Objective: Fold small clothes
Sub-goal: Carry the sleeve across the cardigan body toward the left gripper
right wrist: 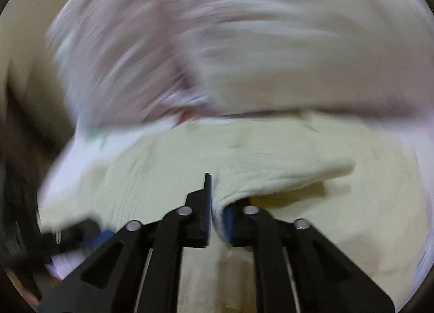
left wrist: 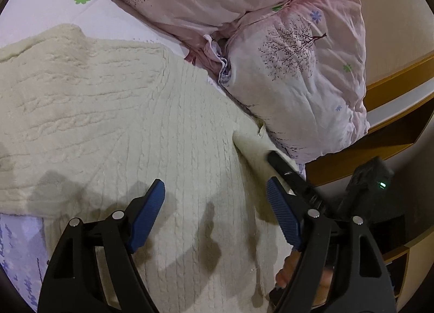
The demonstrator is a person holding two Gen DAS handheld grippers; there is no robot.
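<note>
Evidently the fold is just starting: the cream sweater (left wrist: 114, 112) lies spread on the bed (left wrist: 54, 17), beside the pink quilt (left wrist: 295, 69), and the right gripper (right wrist: 217, 220) has its fingers narrowed onto a pinched-up ridge of the knit near the sweater's edge, while the left gripper (left wrist: 217, 212) hovers over the sweater with its fingers wide and nothing between them. Next, I judge, the right must carry that edge across the body and the left must come down to pin or grip. No containers show.

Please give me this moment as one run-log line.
left gripper: open above cream sweater | right gripper: shut on sweater fold | pink quilt behind
</note>
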